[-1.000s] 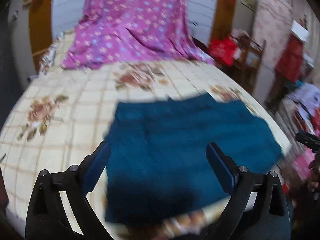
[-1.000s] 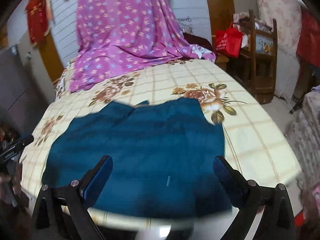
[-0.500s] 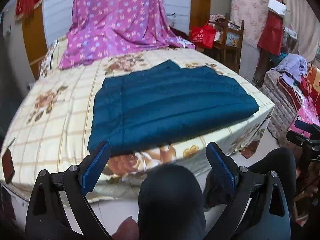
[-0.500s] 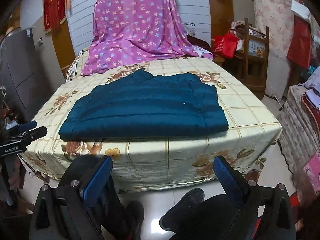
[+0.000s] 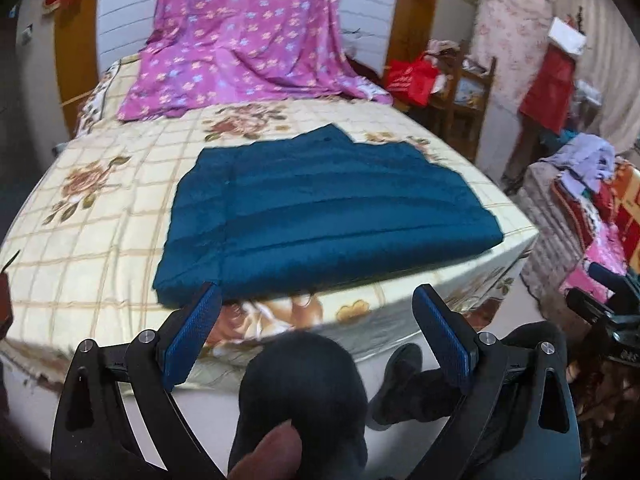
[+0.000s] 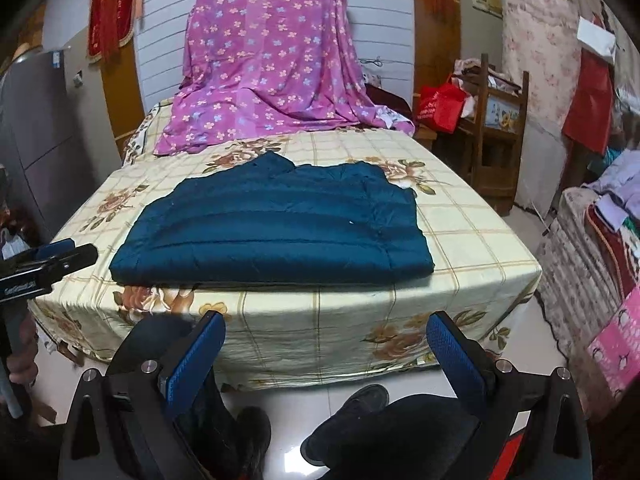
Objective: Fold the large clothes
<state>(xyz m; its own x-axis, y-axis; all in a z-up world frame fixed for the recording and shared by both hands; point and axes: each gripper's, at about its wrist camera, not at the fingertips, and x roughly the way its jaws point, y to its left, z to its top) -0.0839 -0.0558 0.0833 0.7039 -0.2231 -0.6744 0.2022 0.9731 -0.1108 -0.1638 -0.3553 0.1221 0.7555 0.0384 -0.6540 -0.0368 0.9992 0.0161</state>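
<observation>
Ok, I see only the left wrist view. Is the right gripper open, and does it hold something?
Observer: The right gripper is open and empty. It is off the near edge of the bed, above the floor.
Operator: What stands at the left side of the bed? My view is dark there.
Observer: A tall grey cabinet stands there, against the wall.
Operator: Is anything lying on the blue jacket?
Observer: Only a small white speck on the blue jacket, toward its right half.
</observation>
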